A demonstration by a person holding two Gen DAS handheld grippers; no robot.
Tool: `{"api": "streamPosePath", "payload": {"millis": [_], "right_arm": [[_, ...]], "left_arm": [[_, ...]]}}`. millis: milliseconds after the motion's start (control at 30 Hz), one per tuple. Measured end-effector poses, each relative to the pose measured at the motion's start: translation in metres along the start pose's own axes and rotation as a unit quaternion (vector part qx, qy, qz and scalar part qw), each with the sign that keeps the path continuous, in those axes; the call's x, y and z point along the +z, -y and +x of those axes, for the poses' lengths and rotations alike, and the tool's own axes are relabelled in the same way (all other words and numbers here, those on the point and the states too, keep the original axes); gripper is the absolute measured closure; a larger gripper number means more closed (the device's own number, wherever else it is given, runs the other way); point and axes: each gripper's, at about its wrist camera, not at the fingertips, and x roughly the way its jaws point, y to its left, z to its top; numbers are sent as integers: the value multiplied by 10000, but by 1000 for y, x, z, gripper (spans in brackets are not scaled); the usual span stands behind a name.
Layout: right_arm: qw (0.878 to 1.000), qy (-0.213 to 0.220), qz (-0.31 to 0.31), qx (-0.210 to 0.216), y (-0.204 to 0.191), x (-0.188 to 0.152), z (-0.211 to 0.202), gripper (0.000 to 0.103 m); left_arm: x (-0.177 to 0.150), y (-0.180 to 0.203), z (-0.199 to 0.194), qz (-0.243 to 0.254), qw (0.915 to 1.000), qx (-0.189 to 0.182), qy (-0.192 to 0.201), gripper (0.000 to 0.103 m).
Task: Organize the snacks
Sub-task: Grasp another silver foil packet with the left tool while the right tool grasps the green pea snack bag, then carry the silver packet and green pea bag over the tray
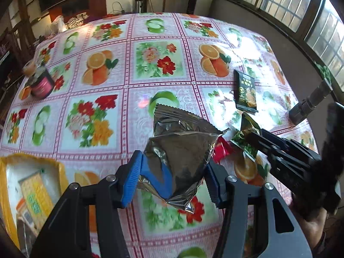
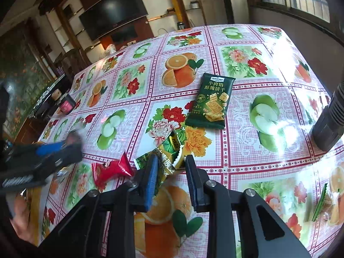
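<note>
1. Left wrist view: a crumpled silver foil packet (image 1: pixel 176 157) is being held between the blue-padded fingers (image 1: pixel 132 180) of the left gripper (image 1: pixel 172 180), which are closed in on its sides; the packet is being carried above the bench (image 1: pixel 129 90).
2. A yellow-rimmed tray (image 1: pixel 4 185) is being shown at the lower left of the same view, with a yellow-green cracker pack (image 1: pixel 35 193) lying inside it.
3. Right wrist view: a green-and-yellow snack packet (image 2: pixel 169 152) is being straddled by the right gripper (image 2: pixel 169 180), whose fingers (image 2: pixel 150 182) are standing partly open, one on each side; whether the pads are touching it cannot be told.
4. A red wrapped candy (image 2: pixel 111 169) is being shown lying on the bench just beside that packet, on its left.
5. A dark green biscuit packet (image 2: pixel 210 101) is being shown lying flat, farther out on the bench, apart from the others.
6. A dark jar with a pink label (image 1: pixel 42 83) is being shown near the far left edge of the bench.
7. A black cylindrical object (image 2: pixel 329 120) is being shown at the right edge.
</note>
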Motion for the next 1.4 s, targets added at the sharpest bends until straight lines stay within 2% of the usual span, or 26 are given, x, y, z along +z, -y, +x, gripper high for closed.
{"api": "streamPosePath", "payload": {"millis": [67,100,133,200,233,300,433,667,767,1033,1400], "right_arm": [[9998,-89,-100,-112,-5,1,8,48],[9996,-123,-200,-183,-8,0,13,48],[9991,-83,-317,-270,-11,-1,15,53],[9985,-44,-449,-324,-13,-4,15,73],[9988,-62,-418,-252,-12,-4,13,74],[9987,-47,-466,-182,-12,-7,8,75],[9970,283,-685,-235,-26,-20,-26,75],[9859,720,-1458,-402,-81,-54,-92,75],[9803,822,-1739,-437,-105,-64,-113,75],[9696,876,-2212,-568,-144,-77,-127,75],[9578,1002,-2538,-905,-168,-87,-140,74]], "left_arm": [[-6,-4,-6,-82,9999,-105,91,46],[-9,-4,-11,-122,9997,-148,135,46],[-14,-4,-17,-160,9995,-170,191,46],[-22,-5,-28,-188,9992,-201,284,46],[-29,-5,-36,-207,9990,-176,358,46],[-39,-4,-45,-213,9986,-154,467,46],[-57,0,-61,-165,9978,-22,646,46],[-85,-10,-93,-338,9949,119,941,46],[-98,-22,-108,-452,9929,296,1061,46],[-121,-53,-126,-784,9881,640,1155,46],[-130,-60,-131,-823,9867,730,1200,46]]}}
